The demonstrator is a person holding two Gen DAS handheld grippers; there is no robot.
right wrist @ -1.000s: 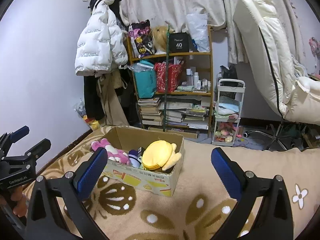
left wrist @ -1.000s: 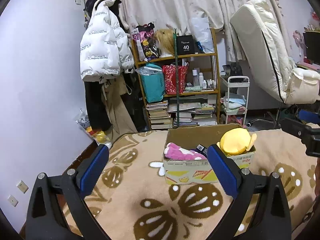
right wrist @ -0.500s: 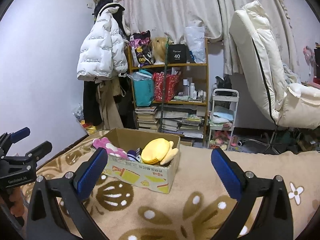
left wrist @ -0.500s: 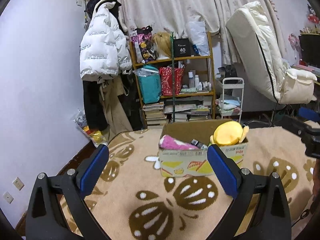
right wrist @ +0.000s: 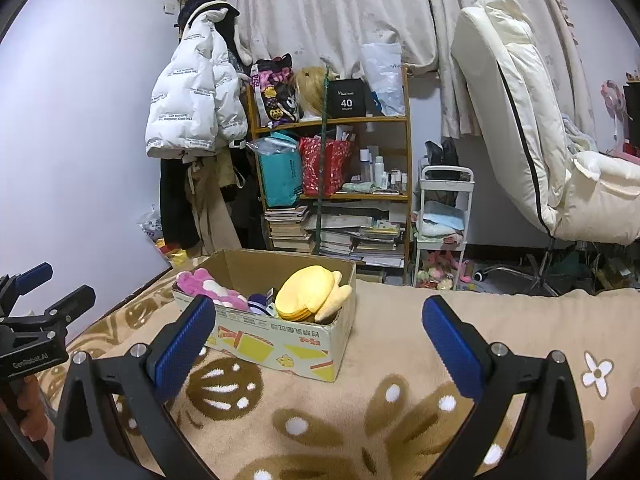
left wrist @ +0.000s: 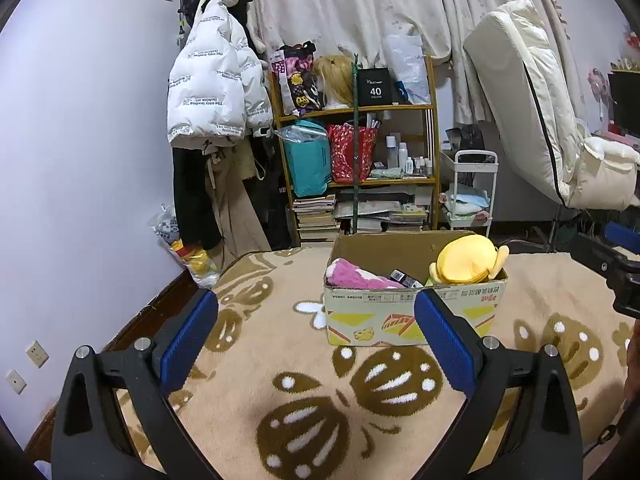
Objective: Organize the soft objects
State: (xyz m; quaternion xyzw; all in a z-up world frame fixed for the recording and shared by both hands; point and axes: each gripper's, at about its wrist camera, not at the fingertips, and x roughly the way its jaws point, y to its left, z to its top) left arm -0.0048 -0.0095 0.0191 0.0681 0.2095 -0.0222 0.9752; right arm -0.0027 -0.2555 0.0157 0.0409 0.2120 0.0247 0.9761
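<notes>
A cardboard box [left wrist: 412,318] [right wrist: 276,340] stands on the patterned beige blanket [left wrist: 320,408] [right wrist: 380,400]. In it lie a yellow plush [left wrist: 466,260] [right wrist: 310,294], a pink fuzzy toy [left wrist: 356,276] [right wrist: 208,288] and small dark items [left wrist: 404,279]. My left gripper [left wrist: 316,332] is open and empty, a short way before the box. My right gripper [right wrist: 316,334] is open and empty, in front and to the right of the box. Each gripper shows at the edge of the other's view, the right one [left wrist: 616,268] and the left one [right wrist: 36,312].
A wooden shelf [left wrist: 360,168] [right wrist: 332,176] with bags and books stands behind the bed. A white jacket [left wrist: 212,96] hangs on the left. A white cart [left wrist: 468,196] and a cream recliner [left wrist: 552,120] [right wrist: 540,128] are on the right.
Both grippers have drawn back and risen a little from the box. The box looks smaller and lower in both views. Both grippers stay open.
</notes>
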